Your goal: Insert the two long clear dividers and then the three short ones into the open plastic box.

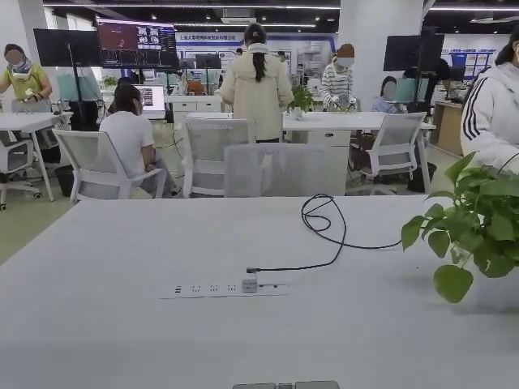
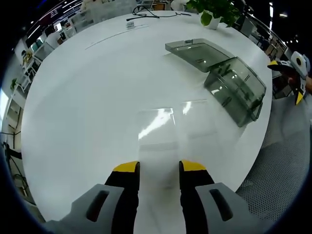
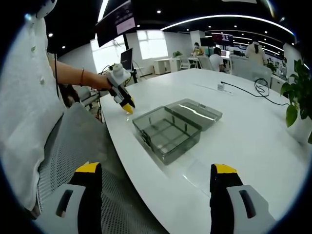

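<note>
Left gripper (image 2: 159, 168): the two yellow-tipped jaws sit parallel with a fairly narrow gap between them, nothing pinched in there. In the right gripper view you can see it from the side, held in the left hand (image 3: 110, 81) with the tips angled downward. The forearm (image 3: 73, 75) is bare, stretched out from the body, with a thin bracelet (image 3: 82, 77) at the wrist. Right gripper (image 3: 156, 169): jaws spread really wide, nothing between them either. It also pokes into the left gripper view at the far right edge, its yellow tips apart. The torso in a white top (image 3: 24, 97) is off to that view's left.
</note>
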Available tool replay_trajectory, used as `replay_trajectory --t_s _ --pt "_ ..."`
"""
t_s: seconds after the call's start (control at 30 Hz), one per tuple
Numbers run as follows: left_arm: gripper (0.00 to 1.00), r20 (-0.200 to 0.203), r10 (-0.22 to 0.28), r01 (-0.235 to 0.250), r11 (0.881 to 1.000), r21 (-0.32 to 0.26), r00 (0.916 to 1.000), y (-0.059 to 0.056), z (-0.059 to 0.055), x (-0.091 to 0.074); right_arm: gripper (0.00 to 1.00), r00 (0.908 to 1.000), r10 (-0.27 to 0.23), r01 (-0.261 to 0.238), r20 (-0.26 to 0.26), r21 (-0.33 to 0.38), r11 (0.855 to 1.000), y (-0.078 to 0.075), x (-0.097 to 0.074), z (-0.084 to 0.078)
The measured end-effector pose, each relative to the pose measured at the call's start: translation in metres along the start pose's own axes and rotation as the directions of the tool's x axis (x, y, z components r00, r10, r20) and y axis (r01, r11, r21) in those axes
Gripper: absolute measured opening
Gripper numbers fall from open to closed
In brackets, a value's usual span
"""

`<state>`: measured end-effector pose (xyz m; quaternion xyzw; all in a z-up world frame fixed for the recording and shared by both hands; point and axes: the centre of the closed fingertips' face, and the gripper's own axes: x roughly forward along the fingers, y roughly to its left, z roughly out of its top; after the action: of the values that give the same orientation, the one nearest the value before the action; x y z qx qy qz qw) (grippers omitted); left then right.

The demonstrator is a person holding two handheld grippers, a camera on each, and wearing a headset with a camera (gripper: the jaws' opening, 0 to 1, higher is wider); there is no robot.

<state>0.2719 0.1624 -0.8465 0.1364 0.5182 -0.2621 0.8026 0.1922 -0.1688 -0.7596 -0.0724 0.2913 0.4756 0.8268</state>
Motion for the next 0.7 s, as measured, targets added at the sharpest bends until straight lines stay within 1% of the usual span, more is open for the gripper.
replay_trajectory --t_s 0.1,0.17,0.3,0.33,0.4,0.43,0.5,0.57,0.6,0.67,0.7 --pt "0.30 0.011 -0.005 0.006 1.000 -0.023 0.9999 0.000 0.000 -0.001 0.92 1.0000 0.000 0.000 -0.001 0.000 1.000 0.001 0.000 0.000" --pt "0.30 0.013 -0.005 0.005 1.000 -0.027 0.9999 0.001 -0.001 -0.001 0.92 1.0000 0.002 -0.002 -0.007 -0.003 1.000 0.001 0.000 0.000" --pt "0.30 0.053 -0.014 0.018 0.997 -0.075 0.9985 -0.001 0.002 -0.006 0.90 0.9999 0.006 -0.006 -0.010 0.003 1.000 0.003 0.001 0.002" --pt "0.30 0.070 -0.016 0.022 0.996 -0.086 0.9974 -0.002 0.004 -0.009 0.89 0.9999 0.006 -0.006 -0.010 0.008 1.000 0.003 0.002 0.003" --pt "0.30 0.087 -0.020 0.028 0.995 -0.098 0.9960 -0.003 0.007 -0.013 0.88 0.9999 0.010 -0.010 -0.004 0.015 1.000 0.004 0.002 0.006" --pt "0.30 0.113 -0.023 0.036 0.993 -0.115 0.9934 -0.005 0.011 -0.016 0.87 0.9999 0.011 -0.011 -0.003 0.018 1.000 0.005 0.003 0.009" --pt "0.30 0.145 -0.027 0.046 0.990 -0.134 0.9891 -0.008 0.015 -0.022 0.86 0.9999 0.013 -0.013 0.002 0.015 1.000 0.007 0.004 0.016" --pt "0.30 0.184 -0.036 0.066 0.985 -0.161 0.9822 -0.012 0.022 -0.028 0.84 0.9998 0.016 -0.016 0.010 0.018 1.000 0.007 0.004 0.021" --pt "0.30 0.198 -0.040 0.073 0.984 -0.165 0.9794 -0.013 0.024 -0.030 0.82 0.9995 0.023 -0.024 0.019 0.043 0.999 0.009 0.005 0.025" --pt "0.30 0.232 -0.052 0.096 0.979 -0.182 0.9713 -0.020 0.030 -0.035 0.79 0.9990 0.022 -0.023 0.039 0.046 0.999 0.008 0.007 0.035" --pt "0.30 0.254 -0.061 0.111 0.975 -0.190 0.9653 -0.024 0.034 -0.039 0.77 0.9988 0.020 -0.022 0.043 0.048 0.999 0.009 0.008 0.041"
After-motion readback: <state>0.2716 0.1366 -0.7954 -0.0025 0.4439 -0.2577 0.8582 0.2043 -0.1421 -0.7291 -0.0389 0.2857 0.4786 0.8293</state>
